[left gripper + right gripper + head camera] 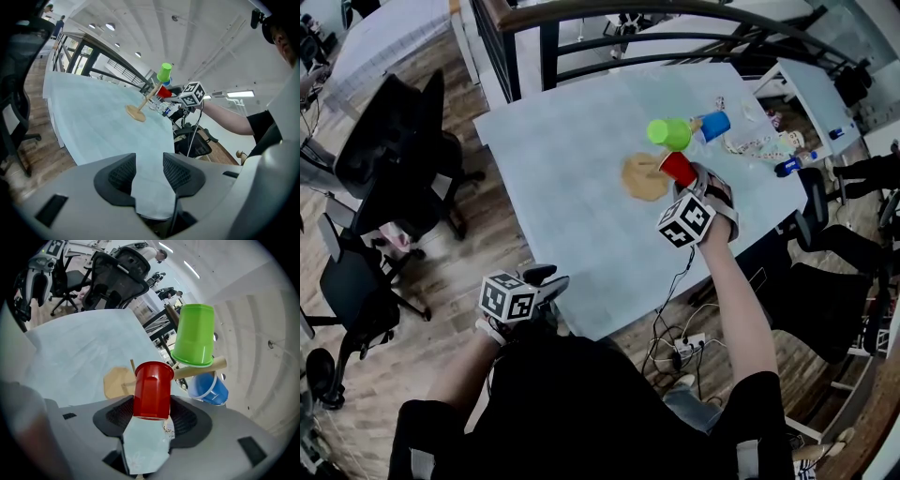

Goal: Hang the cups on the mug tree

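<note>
my right gripper (151,414) clamped on red cup (152,387), base end in jaws; cup long axis runs straight at mug tree (206,367), mouth first; bare peg (132,365) just beside rim; left gripper (149,176) open, empty, well apart from tree; right's job, I reckon

Layout: mug tree (643,178) on table (562,187), far right part.
Top cup (669,134) sits on the tree's tip. Far cup (712,125) hangs just beyond it, to the right. Near cup (678,168) is at the tree's near right side, between the jaws of my right gripper (151,416). Clutter (764,142) lies behind the tree by the table's right edge. My left gripper (143,176) is over the near edge, well apart from the tree. Chairs (394,150) stand left of the table, railing (609,37) behind it.
</note>
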The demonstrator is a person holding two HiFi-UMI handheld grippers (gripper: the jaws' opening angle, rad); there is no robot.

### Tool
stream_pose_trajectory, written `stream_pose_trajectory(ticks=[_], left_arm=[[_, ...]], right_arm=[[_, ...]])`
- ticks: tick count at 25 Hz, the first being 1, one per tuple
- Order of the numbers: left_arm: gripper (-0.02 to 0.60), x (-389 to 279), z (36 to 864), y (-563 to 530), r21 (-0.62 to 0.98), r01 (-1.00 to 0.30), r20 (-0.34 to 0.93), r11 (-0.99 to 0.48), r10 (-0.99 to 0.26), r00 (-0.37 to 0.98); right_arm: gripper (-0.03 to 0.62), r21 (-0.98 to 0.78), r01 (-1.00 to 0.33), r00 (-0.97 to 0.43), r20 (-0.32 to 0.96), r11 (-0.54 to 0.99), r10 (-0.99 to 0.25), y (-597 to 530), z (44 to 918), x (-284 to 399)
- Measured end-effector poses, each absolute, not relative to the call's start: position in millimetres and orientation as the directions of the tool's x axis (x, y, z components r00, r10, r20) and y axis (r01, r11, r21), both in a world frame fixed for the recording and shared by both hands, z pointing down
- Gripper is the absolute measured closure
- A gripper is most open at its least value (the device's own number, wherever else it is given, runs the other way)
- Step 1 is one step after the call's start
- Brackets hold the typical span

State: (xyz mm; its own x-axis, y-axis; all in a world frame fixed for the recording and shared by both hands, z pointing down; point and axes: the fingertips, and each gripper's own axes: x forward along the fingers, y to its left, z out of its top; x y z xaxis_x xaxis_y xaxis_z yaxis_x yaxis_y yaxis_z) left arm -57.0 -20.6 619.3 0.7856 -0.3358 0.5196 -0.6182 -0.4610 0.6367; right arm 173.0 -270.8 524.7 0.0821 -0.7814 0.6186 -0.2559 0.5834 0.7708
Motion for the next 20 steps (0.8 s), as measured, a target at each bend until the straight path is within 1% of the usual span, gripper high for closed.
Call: stream_pose_trajectory(ticks=[10, 12, 14, 17, 19, 20], left_arm=[[0.393, -57, 618, -23, 0.643, -0.613, 0.509, -0.459, -0.341, 0.79], [0.393, -55, 618, -23, 0.639, -0.613, 0.511, -0.465, -0.339, 0.79], [0.393, -55, 618, -24, 0.635, -0.614, 0.512, -0.47, -0.339, 0.789], [0.393, -59, 616, -28, 0.626, -0.623, 0.515, -0.469, -0.352, 0.782], [0.393, -68, 611, -36, 0.573, -0.663, 0.531, -0.481, -0.398, 0.748], [0.393, -73, 606, -42, 0.521, -0.695, 0.542, -0.496, -0.436, 0.718]], right_arm=[[0.335, 0.778, -0.315, 0.027, 0.58, 0.543, -0.814, -266, 510, 168], [0.335, 0.748, -0.387, -0.012, 0.581, 0.539, -0.814, -260, 503, 165], [0.335, 0.69, -0.492, -0.068, 0.577, 0.531, -0.814, -252, 493, 164], [0.335, 0.58, -0.643, -0.163, 0.533, 0.499, -0.83, -236, 469, 164], [0.335, 0.474, -0.731, -0.25, 0.483, 0.491, -0.839, -220, 453, 162], [0.335, 0.412, -0.762, -0.298, 0.464, 0.5, -0.834, -210, 450, 159]])
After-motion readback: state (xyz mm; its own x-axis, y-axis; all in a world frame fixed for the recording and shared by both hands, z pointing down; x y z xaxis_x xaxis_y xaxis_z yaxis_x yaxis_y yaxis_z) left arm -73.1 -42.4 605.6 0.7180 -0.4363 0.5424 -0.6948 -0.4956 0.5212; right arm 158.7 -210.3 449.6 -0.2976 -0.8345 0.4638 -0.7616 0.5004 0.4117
